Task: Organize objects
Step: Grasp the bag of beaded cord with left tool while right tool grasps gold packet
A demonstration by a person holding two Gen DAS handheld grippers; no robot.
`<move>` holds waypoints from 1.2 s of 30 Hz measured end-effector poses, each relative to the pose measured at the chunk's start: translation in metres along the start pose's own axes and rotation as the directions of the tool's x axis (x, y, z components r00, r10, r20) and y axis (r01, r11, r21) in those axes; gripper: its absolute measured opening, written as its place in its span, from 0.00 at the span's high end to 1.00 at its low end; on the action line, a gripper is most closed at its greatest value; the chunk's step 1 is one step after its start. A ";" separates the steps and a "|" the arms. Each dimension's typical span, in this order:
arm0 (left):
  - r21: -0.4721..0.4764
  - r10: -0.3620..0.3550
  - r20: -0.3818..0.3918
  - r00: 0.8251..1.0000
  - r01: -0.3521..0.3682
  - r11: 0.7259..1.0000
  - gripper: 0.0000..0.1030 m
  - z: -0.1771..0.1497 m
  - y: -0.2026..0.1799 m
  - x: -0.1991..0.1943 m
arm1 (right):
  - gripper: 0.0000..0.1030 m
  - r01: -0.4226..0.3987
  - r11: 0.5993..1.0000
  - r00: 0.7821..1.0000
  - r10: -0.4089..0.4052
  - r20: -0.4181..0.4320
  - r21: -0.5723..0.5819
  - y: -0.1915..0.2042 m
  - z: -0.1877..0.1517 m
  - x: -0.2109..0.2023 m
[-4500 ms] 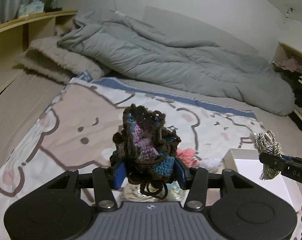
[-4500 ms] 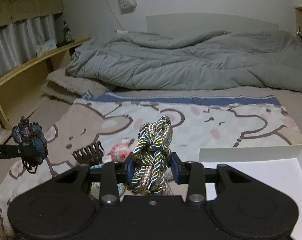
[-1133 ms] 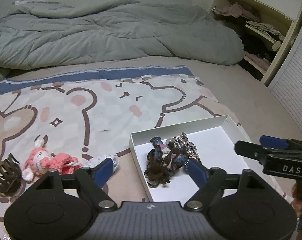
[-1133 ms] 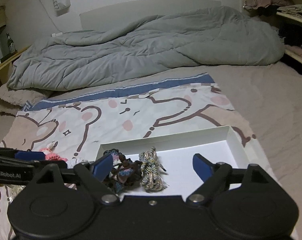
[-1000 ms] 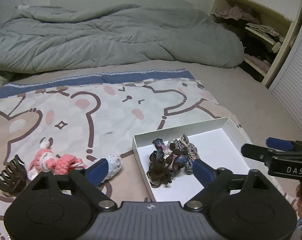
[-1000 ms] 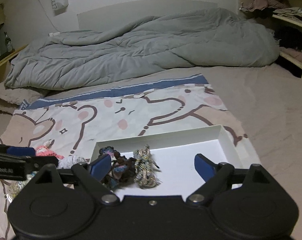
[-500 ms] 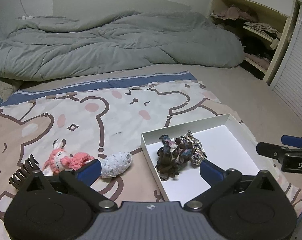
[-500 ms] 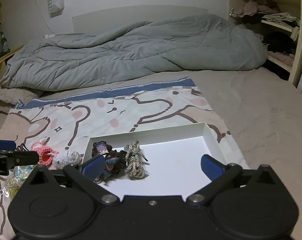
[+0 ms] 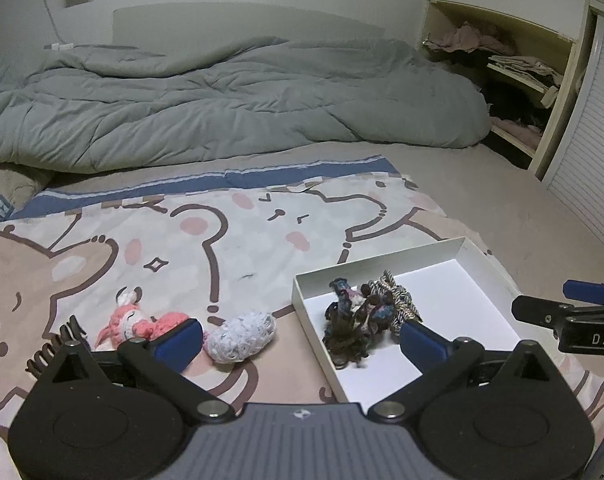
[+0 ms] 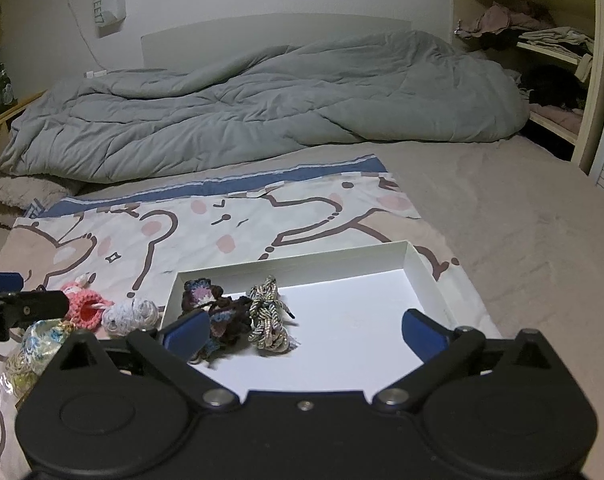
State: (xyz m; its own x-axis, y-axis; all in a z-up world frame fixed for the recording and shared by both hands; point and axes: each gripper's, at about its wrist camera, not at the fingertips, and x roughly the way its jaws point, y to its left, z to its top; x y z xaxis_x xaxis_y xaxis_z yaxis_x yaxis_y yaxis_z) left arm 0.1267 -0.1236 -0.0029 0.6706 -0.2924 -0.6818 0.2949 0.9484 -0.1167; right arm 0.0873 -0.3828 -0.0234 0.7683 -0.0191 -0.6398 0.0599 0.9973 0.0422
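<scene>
A shallow white box [image 9: 482, 264] lies on the cartoon-print blanket. In its left part rest a dark crochet piece [image 9: 350, 320] and a braided cord [image 9: 398, 296], side by side and touching. My left gripper [image 9: 299, 340] hovers over the box's left wall, open wide with nothing between its blue pads. My right gripper [image 10: 304, 331] hangs above the box [image 10: 426, 276], open and empty, with the crochet piece [image 10: 217, 312] and the cord [image 10: 267, 316] just beyond its left pad. Left of the box lie a pink crochet toy [image 9: 133, 320] and a pale crochet ball [image 9: 239, 336].
A black hair claw [image 9: 49, 348] peeks out at the left behind my left gripper's body. A patterned pouch [image 10: 37, 344] sits near the blanket's left edge. A grey duvet [image 9: 221, 100] covers the far bed, and open shelves [image 9: 514, 72] stand at the right.
Both grippers, earlier shut on the crochet piece and the cord, have let them go in the box. Over the last second both jaws spread wider and drew back a little.
</scene>
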 end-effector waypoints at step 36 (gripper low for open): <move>-0.008 0.131 -0.054 0.990 -0.132 0.991 0.00 -0.045 0.166 -0.040 | 0.00 -0.258 0.956 0.966 0.260 -0.001 -0.137 0.147 -0.012 0.020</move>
State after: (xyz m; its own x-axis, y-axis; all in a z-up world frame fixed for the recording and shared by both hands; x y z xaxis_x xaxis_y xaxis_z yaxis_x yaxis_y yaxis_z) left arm 0.1188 0.0508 -0.0276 0.6656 -0.1586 -0.7293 0.1988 0.9795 -0.0316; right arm 0.1038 -0.2354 -0.0385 0.7569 0.2411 -0.6074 -0.2283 0.9684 0.1000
